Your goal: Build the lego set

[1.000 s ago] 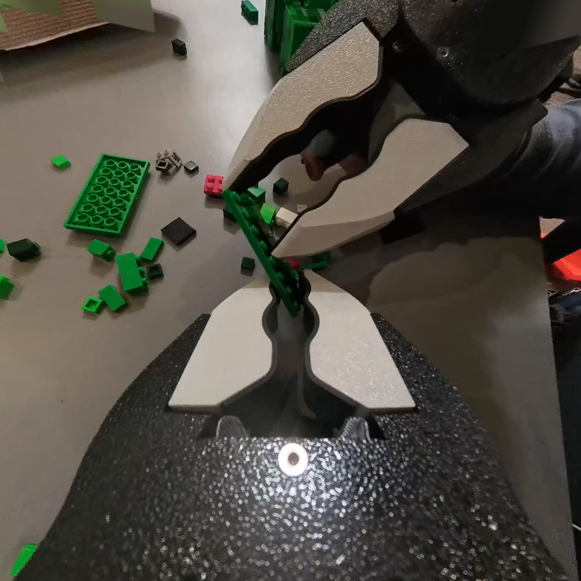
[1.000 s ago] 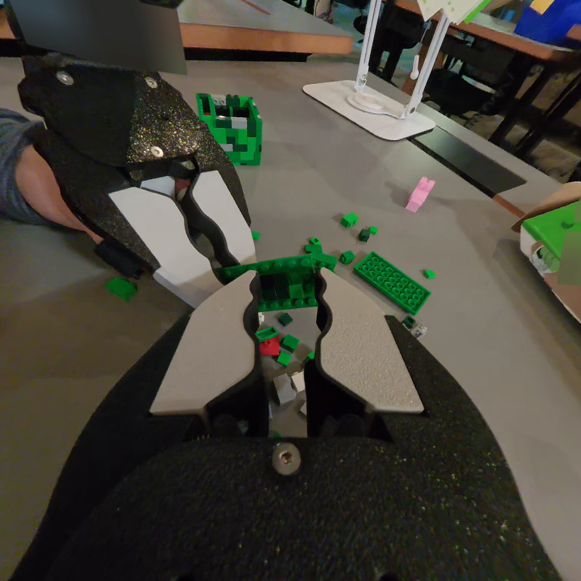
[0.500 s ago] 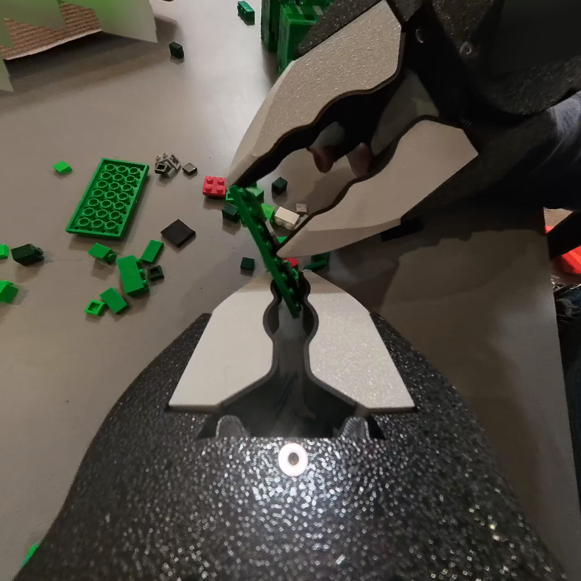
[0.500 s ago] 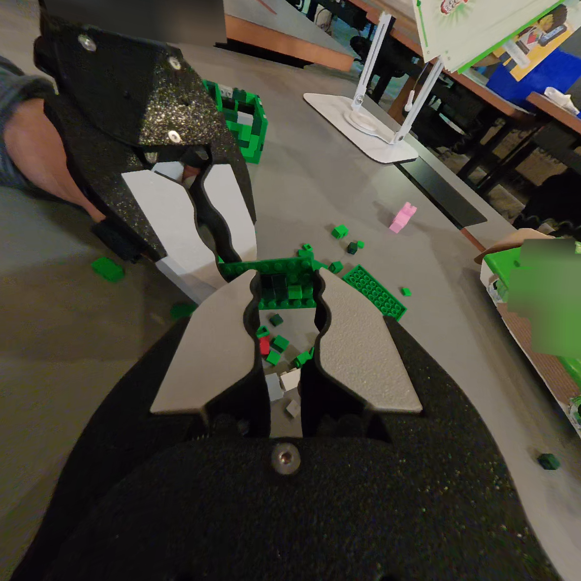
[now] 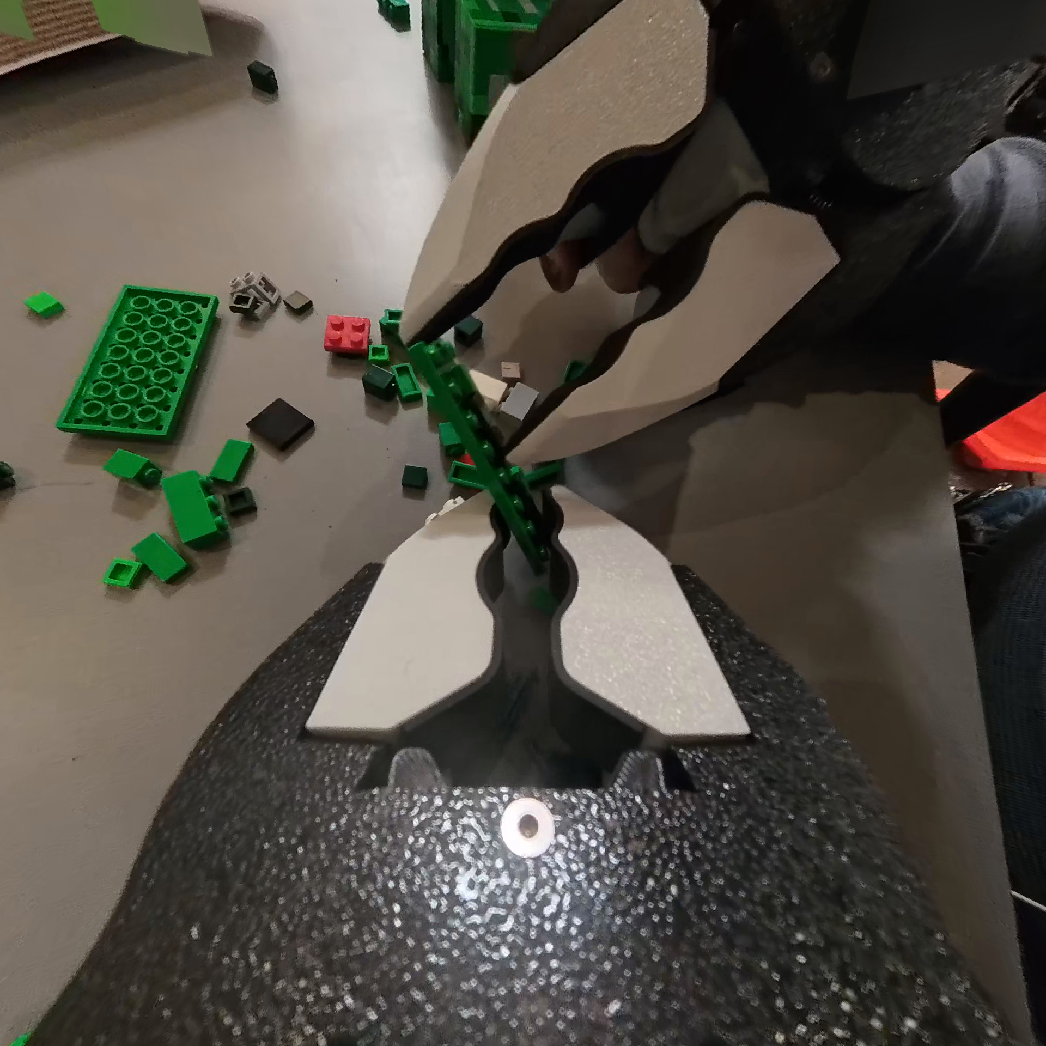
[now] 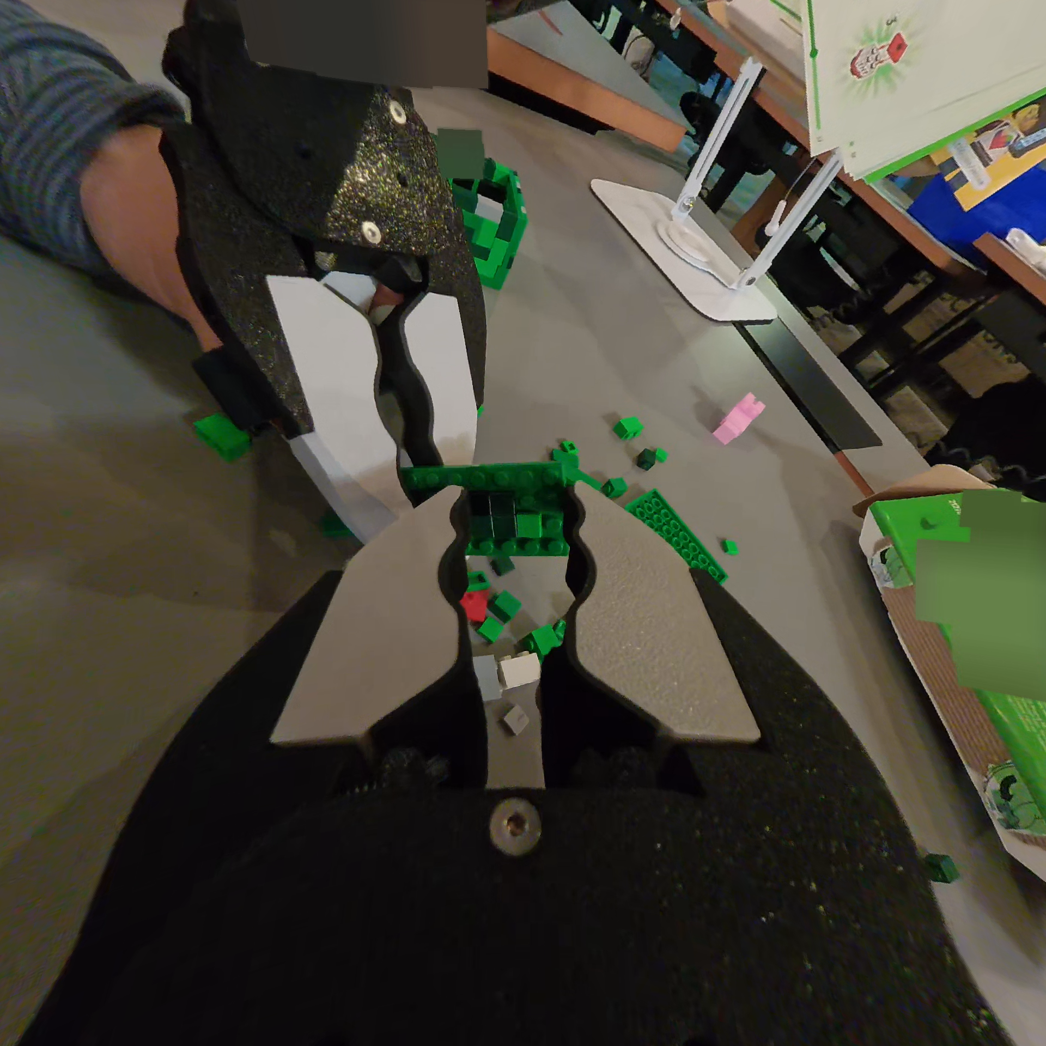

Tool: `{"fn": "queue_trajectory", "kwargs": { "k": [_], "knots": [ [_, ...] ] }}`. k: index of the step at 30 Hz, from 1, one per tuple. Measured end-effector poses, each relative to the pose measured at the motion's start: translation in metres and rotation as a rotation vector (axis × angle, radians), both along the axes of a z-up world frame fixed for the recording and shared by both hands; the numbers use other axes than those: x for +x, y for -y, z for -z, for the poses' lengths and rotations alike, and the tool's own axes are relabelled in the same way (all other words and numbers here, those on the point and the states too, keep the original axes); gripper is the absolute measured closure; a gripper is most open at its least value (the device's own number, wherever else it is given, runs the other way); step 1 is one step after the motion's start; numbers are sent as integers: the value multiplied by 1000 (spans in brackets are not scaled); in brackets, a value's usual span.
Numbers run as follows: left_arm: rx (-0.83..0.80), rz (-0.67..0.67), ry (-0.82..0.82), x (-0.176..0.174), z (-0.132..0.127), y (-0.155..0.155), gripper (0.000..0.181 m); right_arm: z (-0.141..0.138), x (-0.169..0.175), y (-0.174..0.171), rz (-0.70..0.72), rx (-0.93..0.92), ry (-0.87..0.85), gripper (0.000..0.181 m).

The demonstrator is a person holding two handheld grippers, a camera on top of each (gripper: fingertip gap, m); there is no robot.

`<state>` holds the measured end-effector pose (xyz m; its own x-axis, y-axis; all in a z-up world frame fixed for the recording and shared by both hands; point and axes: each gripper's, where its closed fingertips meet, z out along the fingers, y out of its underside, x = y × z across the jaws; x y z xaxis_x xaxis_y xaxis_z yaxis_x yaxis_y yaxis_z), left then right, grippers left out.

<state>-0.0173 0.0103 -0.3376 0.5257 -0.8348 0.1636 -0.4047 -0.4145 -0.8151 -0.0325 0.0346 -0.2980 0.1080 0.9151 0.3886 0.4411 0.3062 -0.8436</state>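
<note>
A green plate with dark green and black bricks on it (image 6: 515, 523) is held above the grey table between both grippers. My left gripper (image 5: 523, 509) is shut on one end of it; the plate (image 5: 481, 447) shows edge-on and tilted there. My right gripper (image 6: 515, 498) is shut across the plate's width, a fingertip on each side. In the left wrist view the right gripper (image 5: 457, 391) comes in from the upper right. In the right wrist view the left gripper (image 6: 416, 481) comes in from the upper left.
Loose green, red, grey and white bricks lie under the grippers. A green studded baseplate (image 5: 138, 362) lies to the left, a red brick (image 5: 347, 334) and black tile (image 5: 280, 423) near it. A green cube build (image 6: 489, 221), a white stand (image 6: 696, 266) and an open box (image 6: 962, 651) sit around. One gripper's finger ends stand about 5 cm off the other's. From either gripper's tips it is about 20 cm to the green cube build (image 6: 489, 221).
Both grippers have kept their hold on the green plate. The right gripper has tilted, with both views shifting a little; the loose bricks have not moved.
</note>
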Motion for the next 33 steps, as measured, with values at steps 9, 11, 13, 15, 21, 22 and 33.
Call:
{"fn": "queue_trajectory", "kwargs": {
  "k": [9, 11, 13, 15, 21, 22, 33],
  "knots": [
    [-25, 23, 43, 3, -3, 3, 170, -2, 1, 2, -30, -106, -41, 150],
    [-26, 26, 31, 3, -2, 4, 170, -1, 2, 2, -36, -121, -39, 150],
    [6, 2, -64, -6, 7, -2, 175, -12, 4, 5, -65, -172, -110, 177],
    [6, 23, 5, 0, -1, 2, 175, -18, 6, 7, -86, -241, -144, 176],
    [-36, -50, 106, -3, -9, -5, 176, -12, 6, 1, -51, -167, -102, 157],
    [-52, -48, 126, -3, -11, -5, 176, -7, 4, 1, -44, -158, -75, 148],
    [-100, -43, 164, -1, -11, -2, 176, -3, -3, -2, -3, -264, -122, 144]
  ]
}}
